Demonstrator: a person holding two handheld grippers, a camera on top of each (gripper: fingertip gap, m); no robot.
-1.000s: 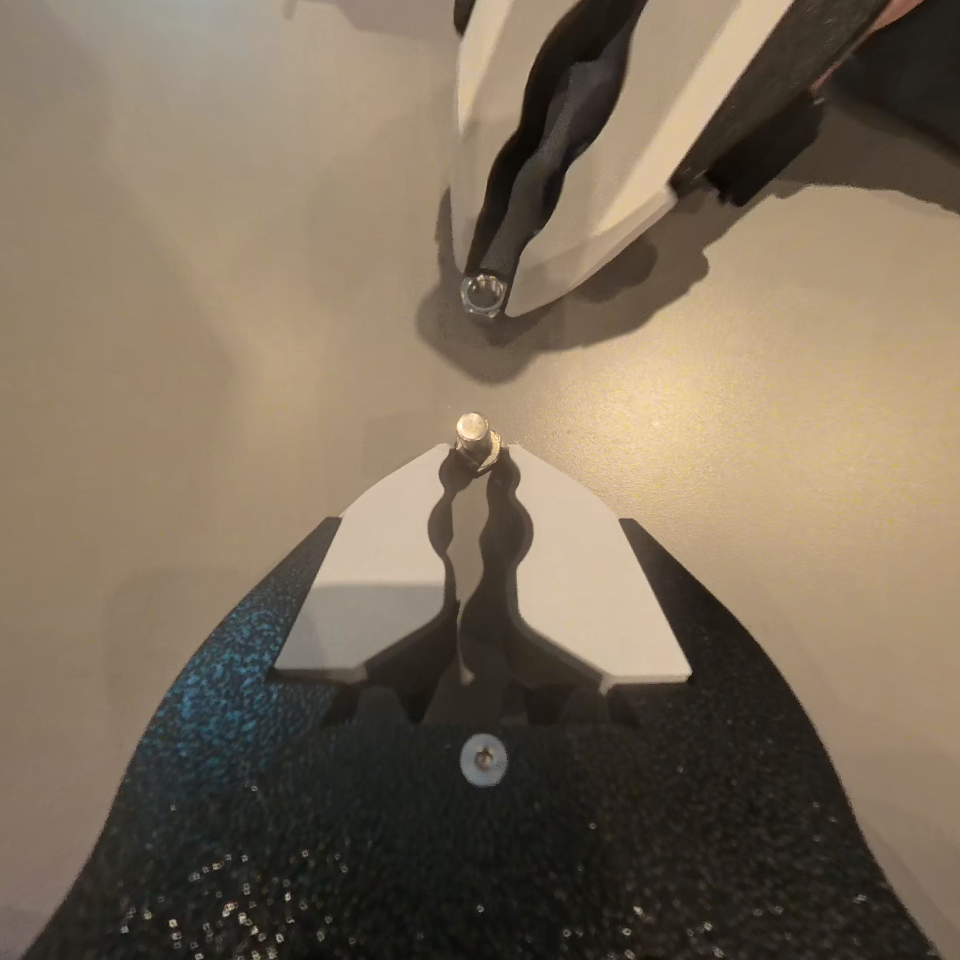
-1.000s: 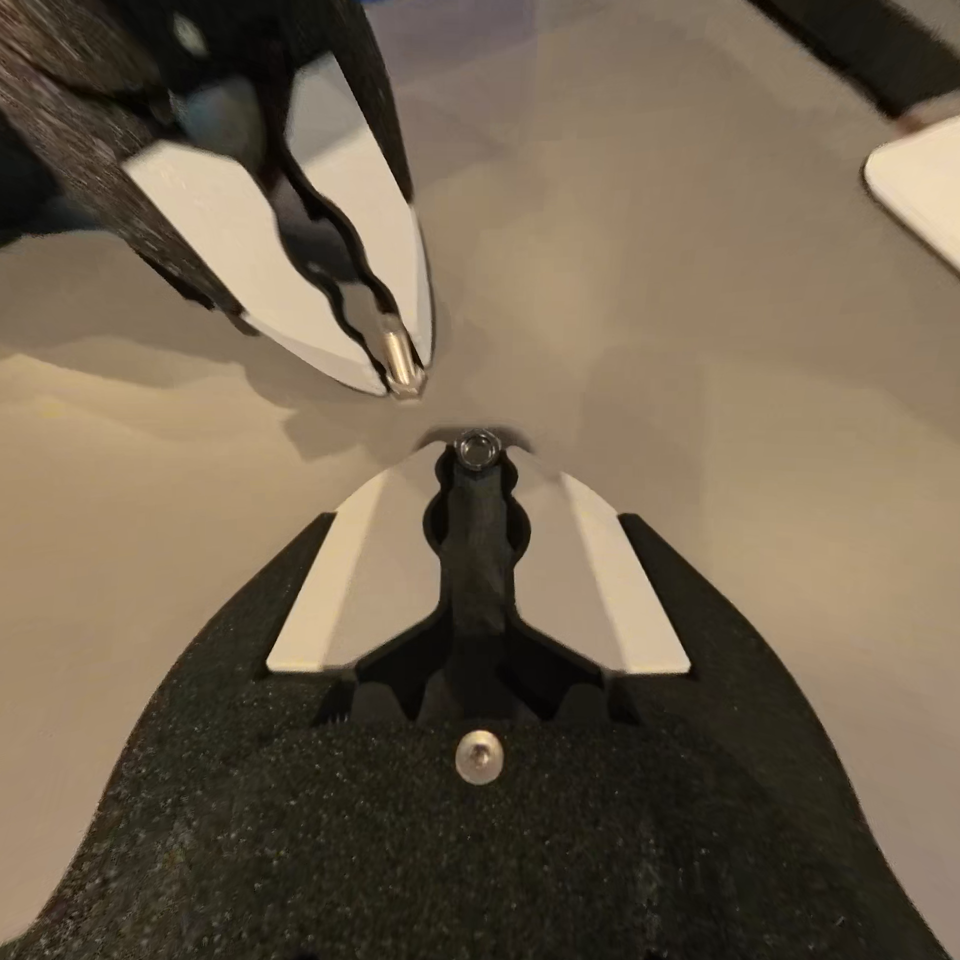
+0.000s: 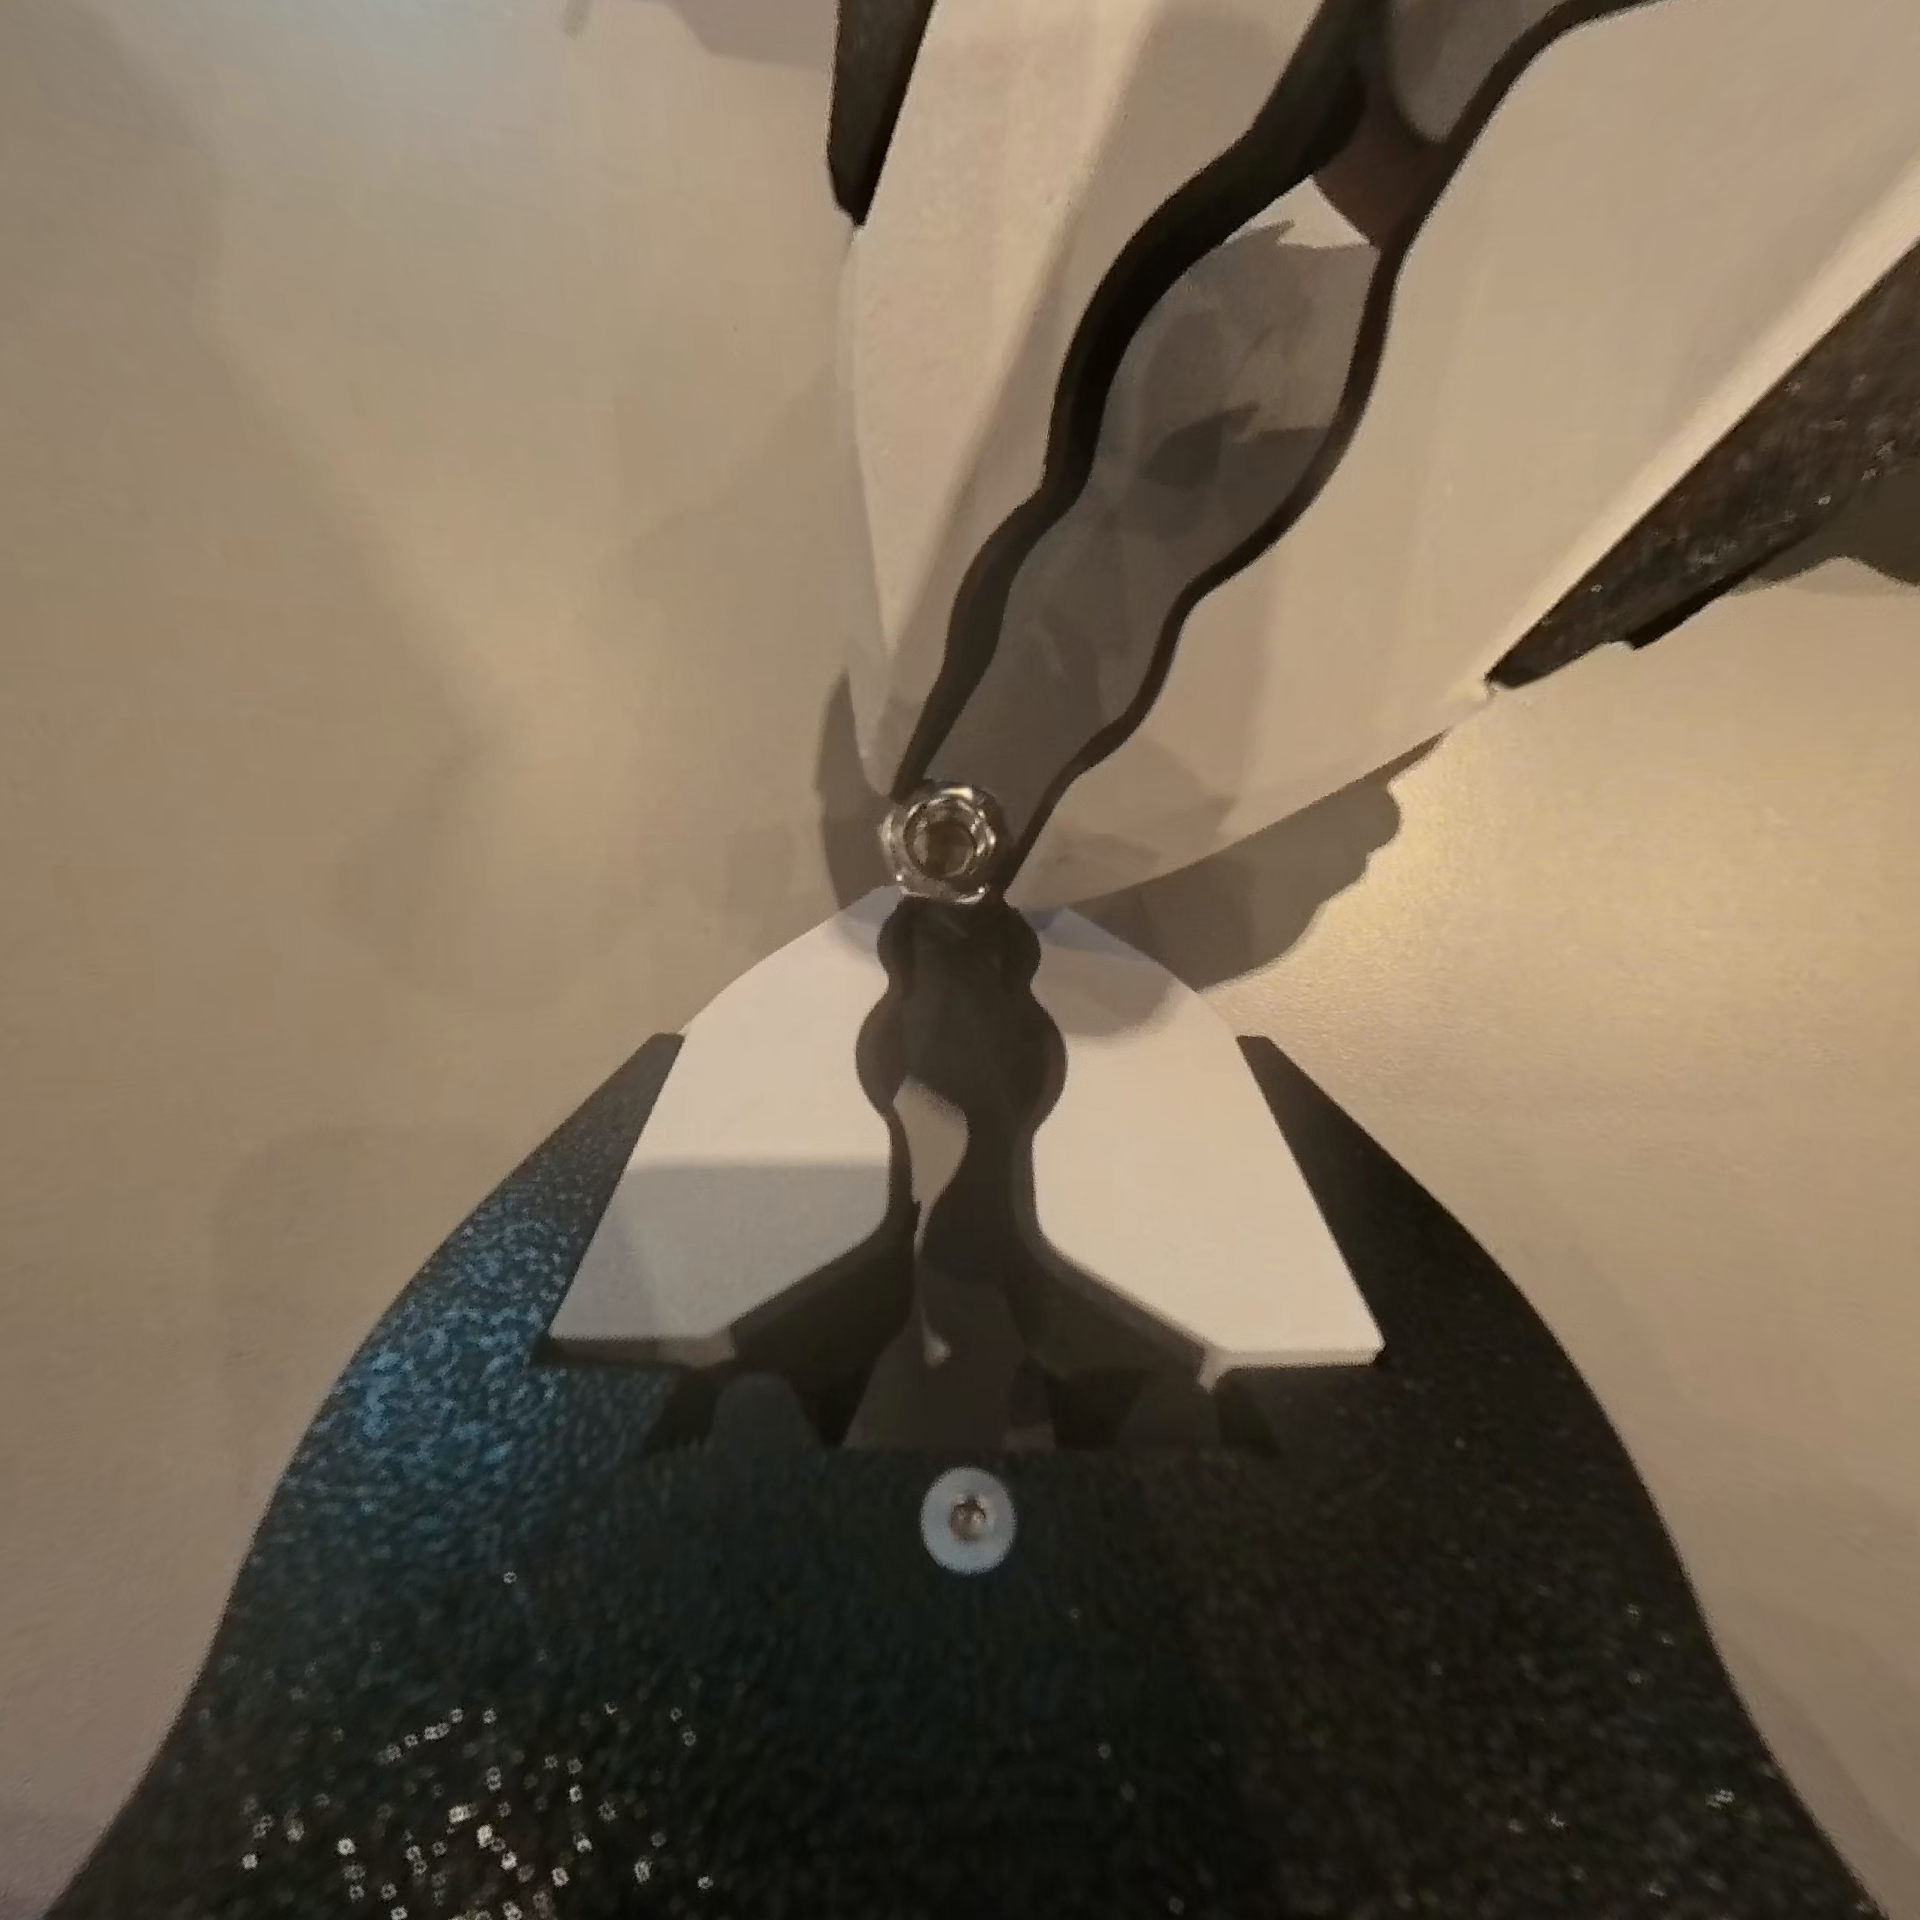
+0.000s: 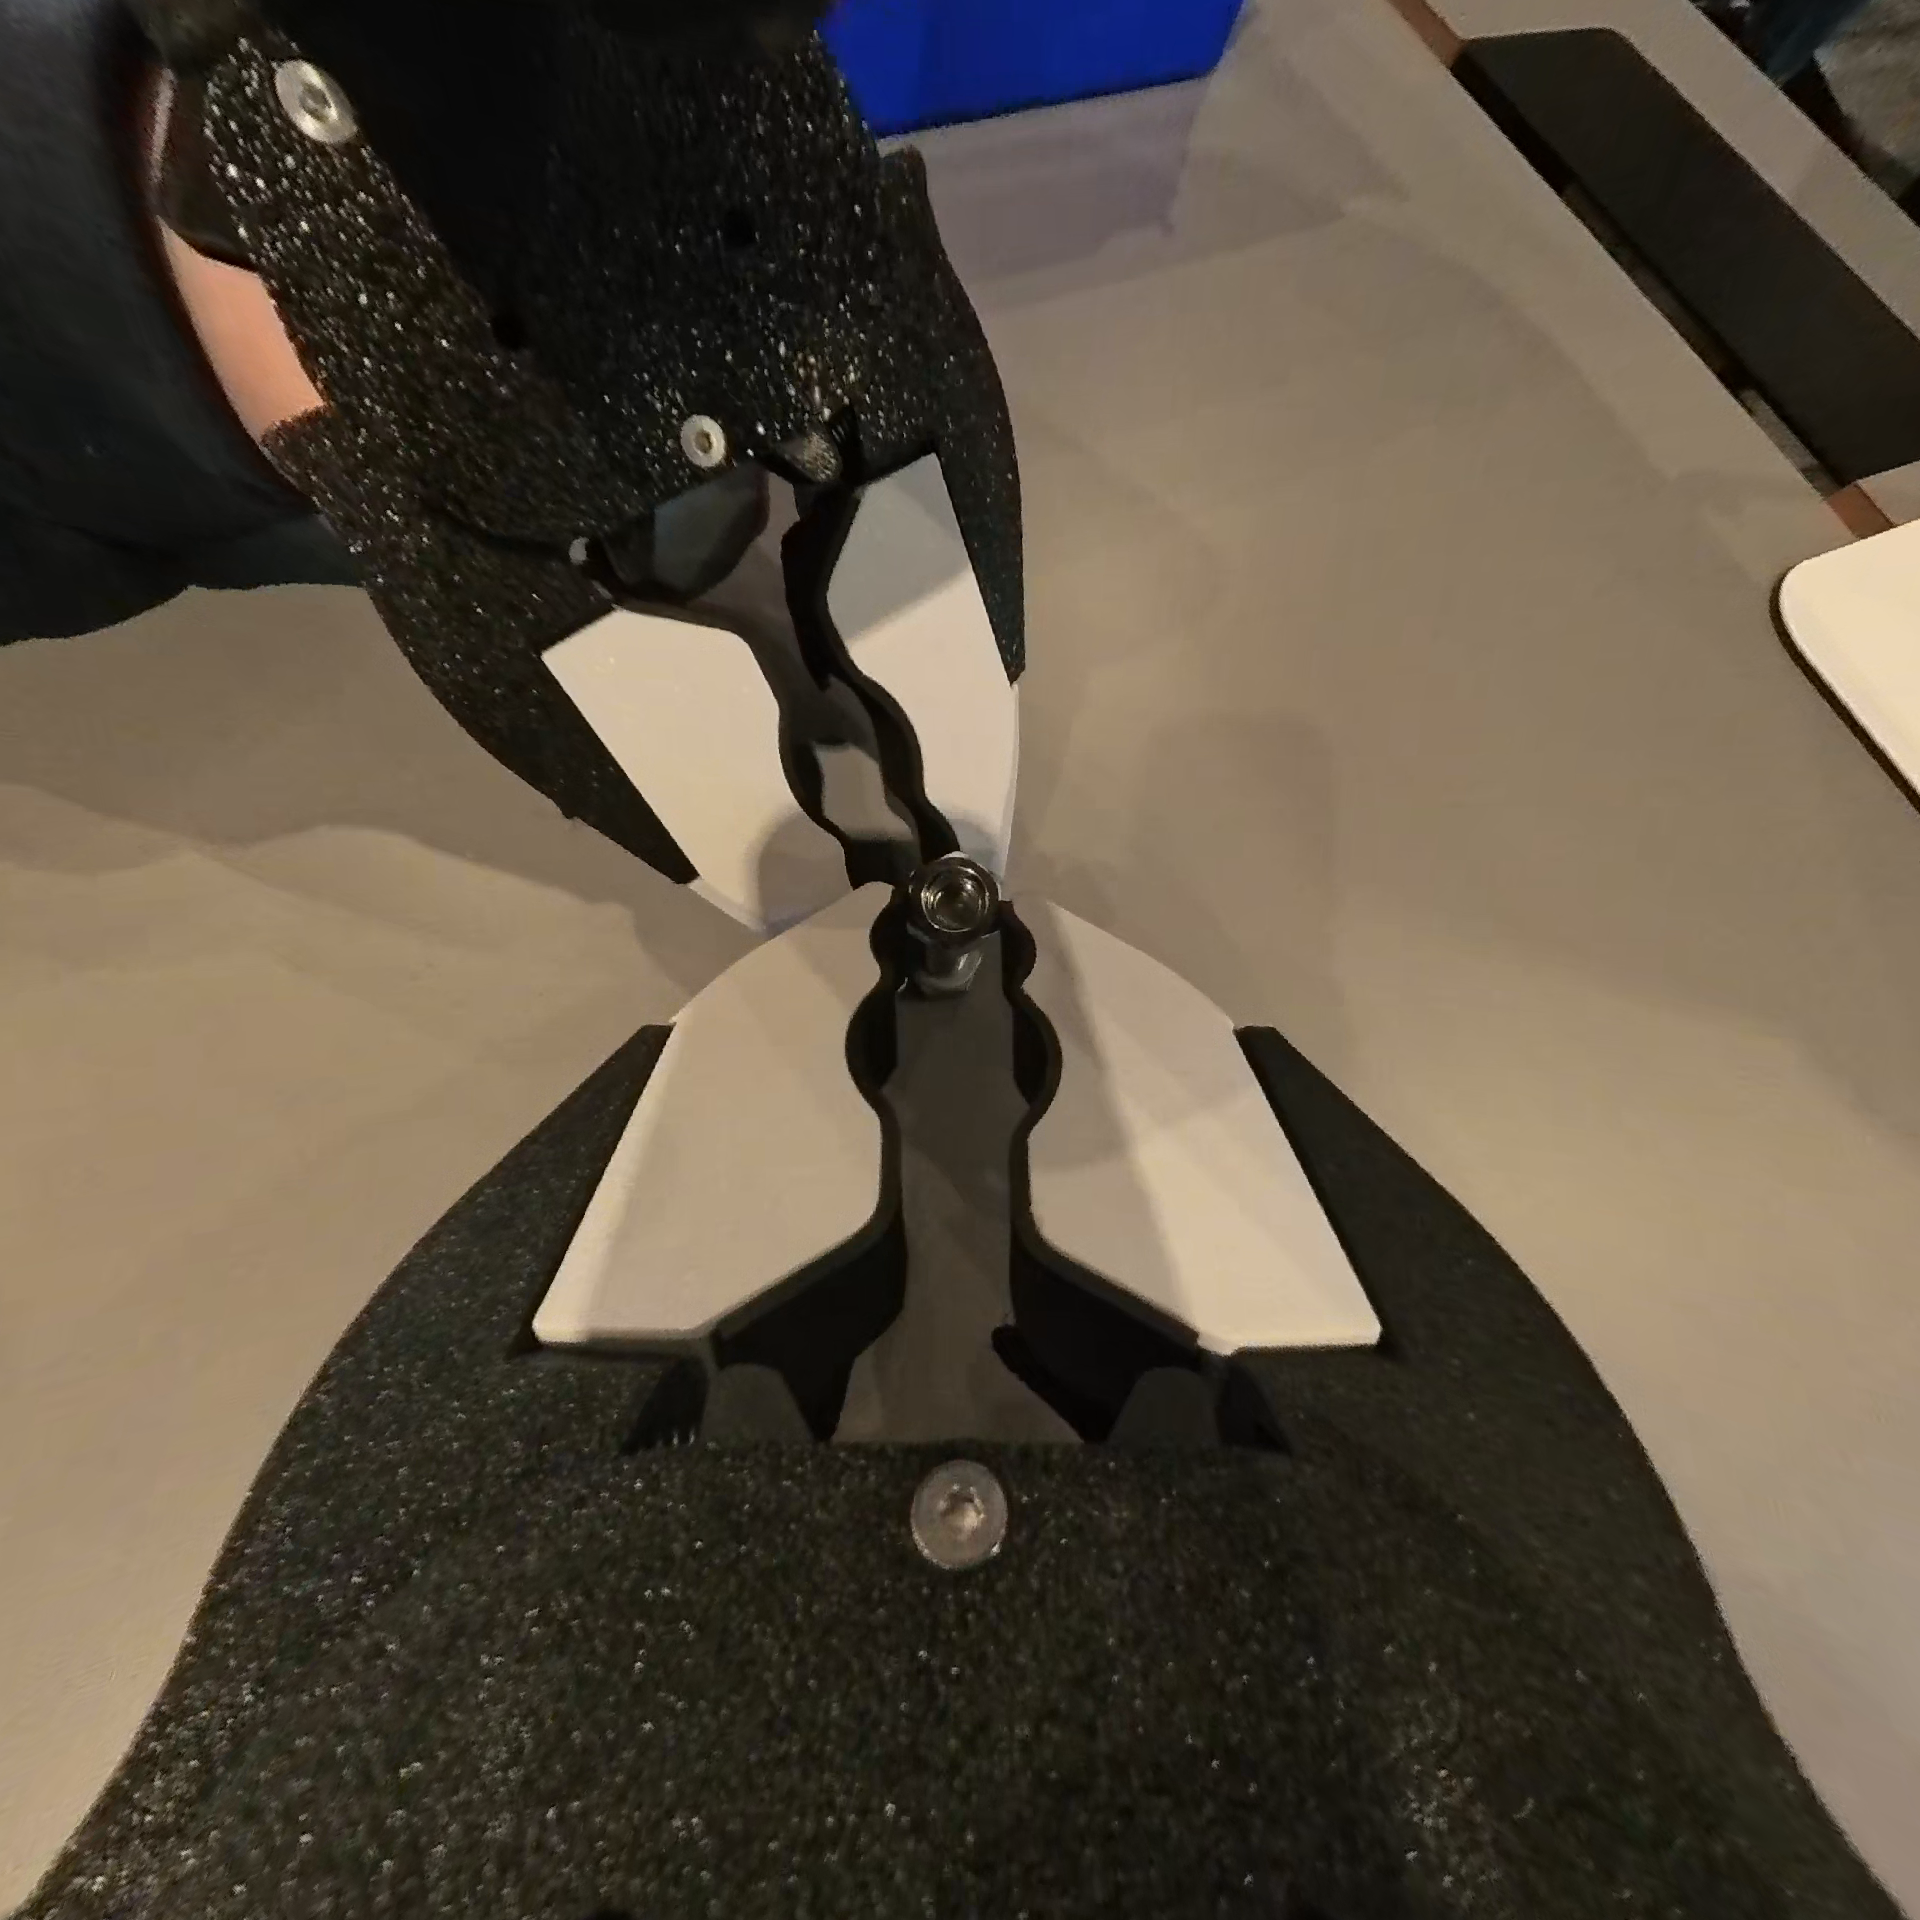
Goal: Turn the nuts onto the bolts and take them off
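Your left gripper (image 3: 940,925) and right gripper (image 4: 951,940) met tip to tip above the table (image 4: 1351,727), with the nut (image 3: 940,847) between them. A board (image 4: 1860,644) lay well off to the right, on the table.

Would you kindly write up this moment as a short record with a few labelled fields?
left gripper: shut on the bolt
right gripper: shut on the nut
nut: hex, silver, bore facing the left wrist camera
bolt: its end shows at the meeting point; shank mostly hidden
contact: the two tips meet, nut against bolt; whether threads have caught cannot be told
table: plain grey top beneath both grippers
person: dark sleeve behind the left gripper
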